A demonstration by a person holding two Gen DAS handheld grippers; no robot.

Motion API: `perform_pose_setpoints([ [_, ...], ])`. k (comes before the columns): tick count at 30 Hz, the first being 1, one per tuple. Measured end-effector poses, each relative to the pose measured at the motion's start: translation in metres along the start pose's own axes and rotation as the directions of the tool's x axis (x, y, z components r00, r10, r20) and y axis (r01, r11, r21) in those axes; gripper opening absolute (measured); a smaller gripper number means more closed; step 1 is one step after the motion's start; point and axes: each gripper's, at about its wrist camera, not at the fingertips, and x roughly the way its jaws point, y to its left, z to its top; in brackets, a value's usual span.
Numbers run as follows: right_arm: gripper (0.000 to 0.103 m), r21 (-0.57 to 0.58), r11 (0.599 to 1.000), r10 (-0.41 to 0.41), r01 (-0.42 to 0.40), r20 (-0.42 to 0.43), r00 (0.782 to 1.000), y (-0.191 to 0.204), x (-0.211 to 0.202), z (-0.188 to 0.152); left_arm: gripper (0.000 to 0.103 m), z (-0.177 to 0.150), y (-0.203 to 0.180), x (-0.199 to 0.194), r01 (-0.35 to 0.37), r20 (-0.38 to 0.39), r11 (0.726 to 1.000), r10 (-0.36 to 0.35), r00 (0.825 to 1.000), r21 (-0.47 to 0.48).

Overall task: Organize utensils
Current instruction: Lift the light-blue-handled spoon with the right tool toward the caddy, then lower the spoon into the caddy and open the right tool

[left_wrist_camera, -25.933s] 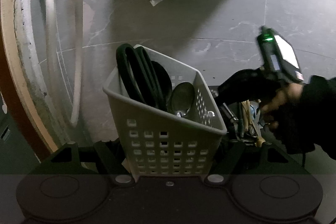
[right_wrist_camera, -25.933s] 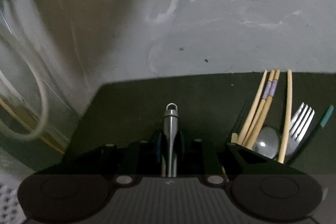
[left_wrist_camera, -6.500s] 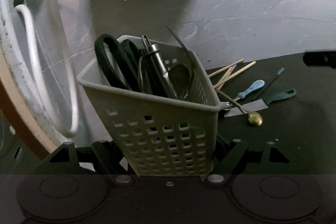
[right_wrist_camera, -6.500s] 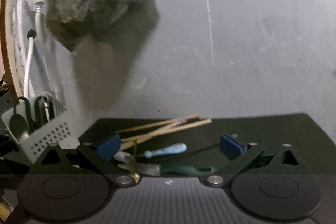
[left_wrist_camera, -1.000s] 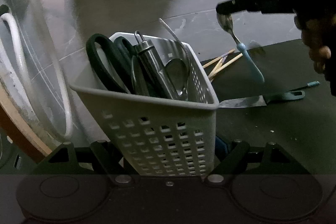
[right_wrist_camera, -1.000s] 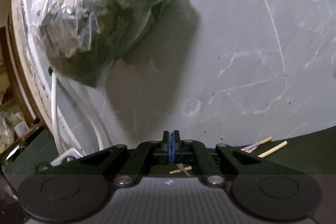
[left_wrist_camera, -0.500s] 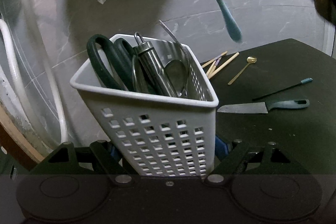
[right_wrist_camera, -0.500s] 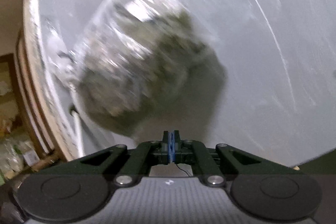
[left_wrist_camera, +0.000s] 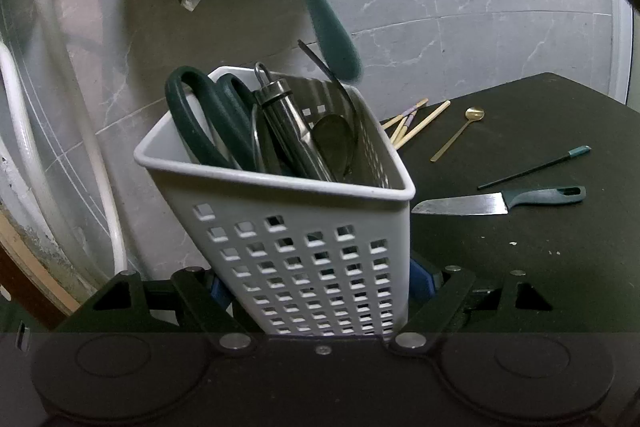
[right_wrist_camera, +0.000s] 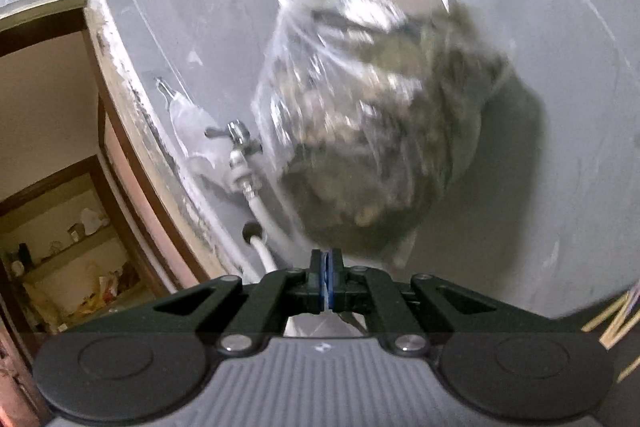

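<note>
The left gripper (left_wrist_camera: 316,291) clamps the lower part of a white perforated plastic utensil basket (left_wrist_camera: 304,239), its blue pads (left_wrist_camera: 420,277) pressed against both sides. Dark-handled scissors (left_wrist_camera: 200,119), a steel tool with a ring end (left_wrist_camera: 280,115) and a spoon bowl (left_wrist_camera: 334,143) stand inside. Just above the basket's far rim hangs a blurred teal-handled utensil (left_wrist_camera: 328,27), tip down. Beyond, on the black mat (left_wrist_camera: 520,267), lie a green-handled knife (left_wrist_camera: 496,201), a gold spoon (left_wrist_camera: 460,131) and wooden chopsticks (left_wrist_camera: 416,121). The right gripper (right_wrist_camera: 327,283) is pinched tight on a thin pale sliver, presumably that utensil's end.
</note>
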Motion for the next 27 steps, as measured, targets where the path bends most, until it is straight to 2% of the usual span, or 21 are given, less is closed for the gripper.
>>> perform_pose_setpoints([
  [4, 0.003, 0.071, 0.997, 0.0, 0.003, -0.047, 0.999, -0.01, 0.003, -0.013, 0.083, 0.0, 0.0, 0.0, -0.001, 0.0, 1.0, 0.001, 1.0, -0.001],
  [9, 0.003, 0.107, 0.994, 0.019, -0.015, -0.045, 0.999, -0.012, 0.001, -0.016, 0.083, 0.0, 0.0, 0.0, -0.003, -0.001, 1.0, 0.003, 1.0, 0.0],
  [17, 0.002, 0.159, 0.979, 0.129, -0.125, -0.015, 0.992, 0.0, 0.002, -0.007, 0.083, 0.001, -0.002, -0.001, -0.004, -0.002, 1.0, 0.004, 1.0, -0.001],
  [22, 0.002, 0.171, 0.983, 0.077, -0.066, -0.062, 0.995, -0.008, 0.007, -0.017, 0.083, 0.001, -0.001, 0.0, -0.004, -0.002, 1.0, 0.004, 1.0, -0.002],
  [27, 0.008, 0.187, 0.982, 0.014, 0.018, -0.167, 0.986, -0.024, 0.01, -0.031, 0.083, 0.001, 0.0, 0.0, -0.004, -0.001, 1.0, 0.004, 1.0, -0.004],
])
